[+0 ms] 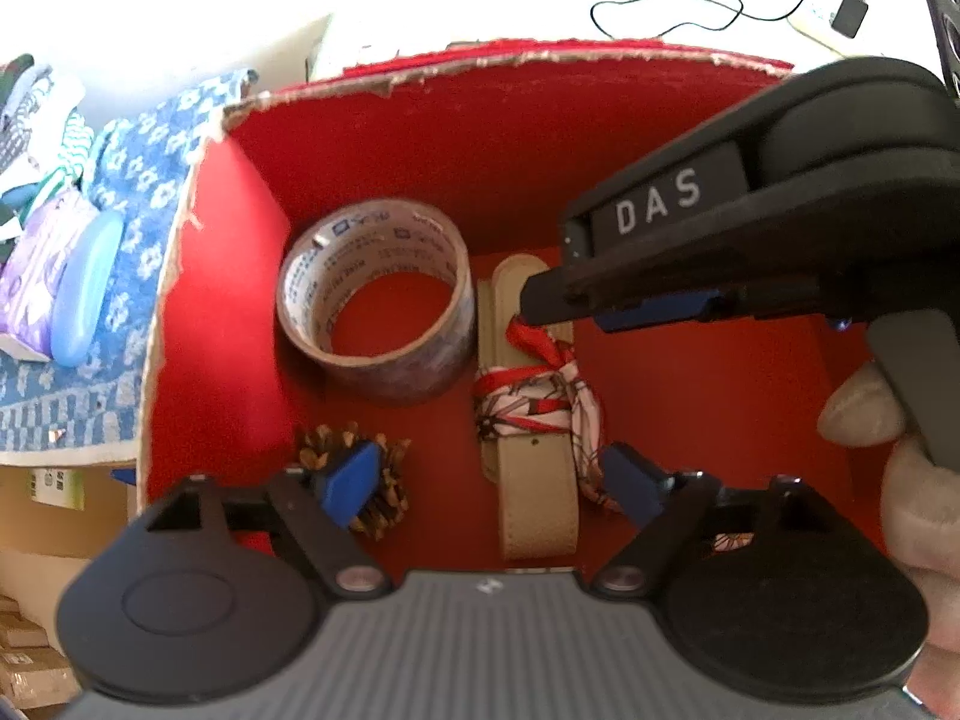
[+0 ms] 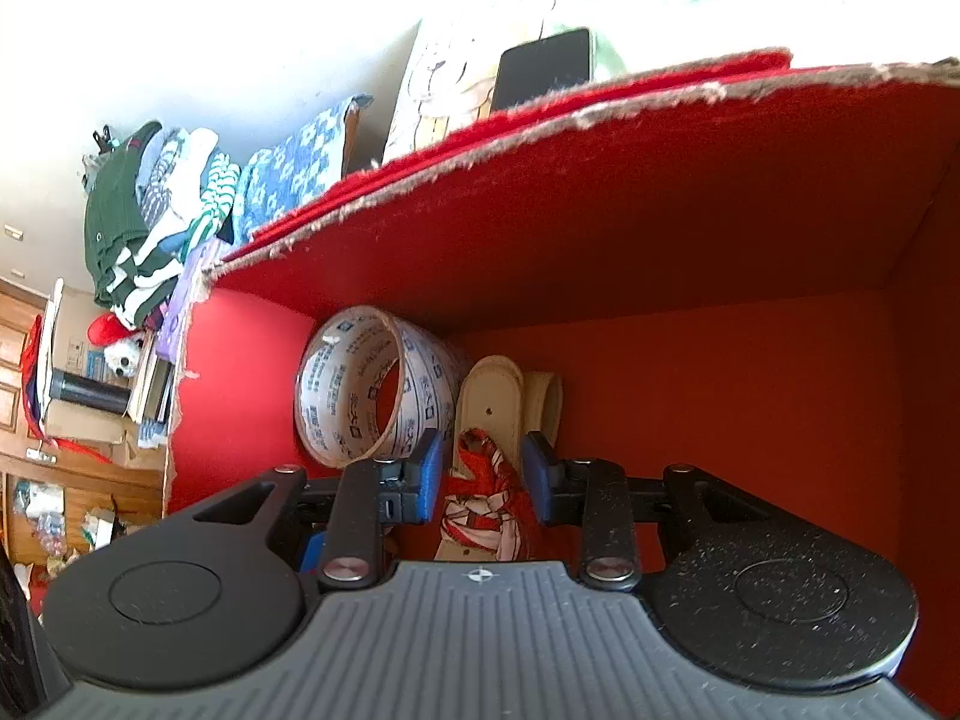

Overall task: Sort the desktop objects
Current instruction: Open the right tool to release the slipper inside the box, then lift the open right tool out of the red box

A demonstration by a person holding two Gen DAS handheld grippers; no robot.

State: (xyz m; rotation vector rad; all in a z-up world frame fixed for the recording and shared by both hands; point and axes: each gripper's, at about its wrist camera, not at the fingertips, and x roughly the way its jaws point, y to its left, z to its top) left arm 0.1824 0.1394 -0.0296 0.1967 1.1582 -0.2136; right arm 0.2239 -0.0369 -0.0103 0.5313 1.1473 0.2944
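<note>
Belt (image 1: 537, 510), beige, bound with a red-and-white patterned scarf (image 1: 540, 402): lies on the floor of a red-lined box (image 1: 420, 138), beside a tape roll (image 1: 372, 300) and a pine cone (image 1: 366, 480). Left gripper (image 1: 486, 480) hangs steeply over the belt, jaws wide, clear of it. Right gripper (image 2: 483, 477) angles down over the scarf knot, jaws half-parted either side; whether they grip it cannot be told. A fingertip (image 1: 864, 414) rests on its trigger.

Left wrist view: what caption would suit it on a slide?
Open left gripper above a scarf-wrapped beige case in a red box, beside a tape roll and pinecone.
</note>
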